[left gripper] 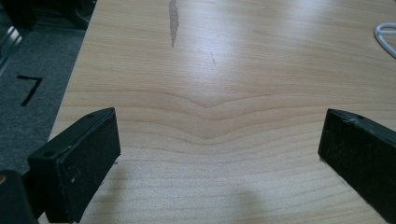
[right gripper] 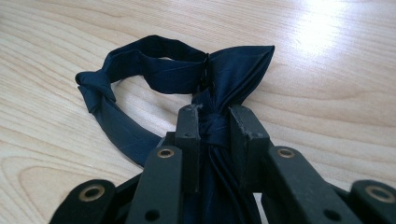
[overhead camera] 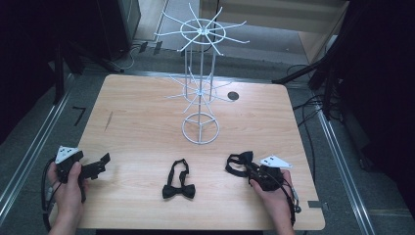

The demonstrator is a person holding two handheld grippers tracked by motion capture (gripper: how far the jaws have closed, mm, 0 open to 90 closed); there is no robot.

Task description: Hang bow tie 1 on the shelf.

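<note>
Two bow ties on a pale wooden table (overhead camera: pixel 147 112), one of them pinched.

Bare wood lies open ahead of the left gripper (overhead camera: pixel 94 169), which sits near the table's left edge with its jaws spread wide over nothing. The right gripper (overhead camera: pixel 247 169), near the right front corner, is pressed together on the knot of a dark navy fabric bow tie (right gripper: pixel 187 74), whose strap loops out on the wood. A second black bow tie (overhead camera: pixel 178 186) lies flat between the grippers. Behind it stands a white wire display rack (overhead camera: pixel 200 88), its hooks bare.
</note>
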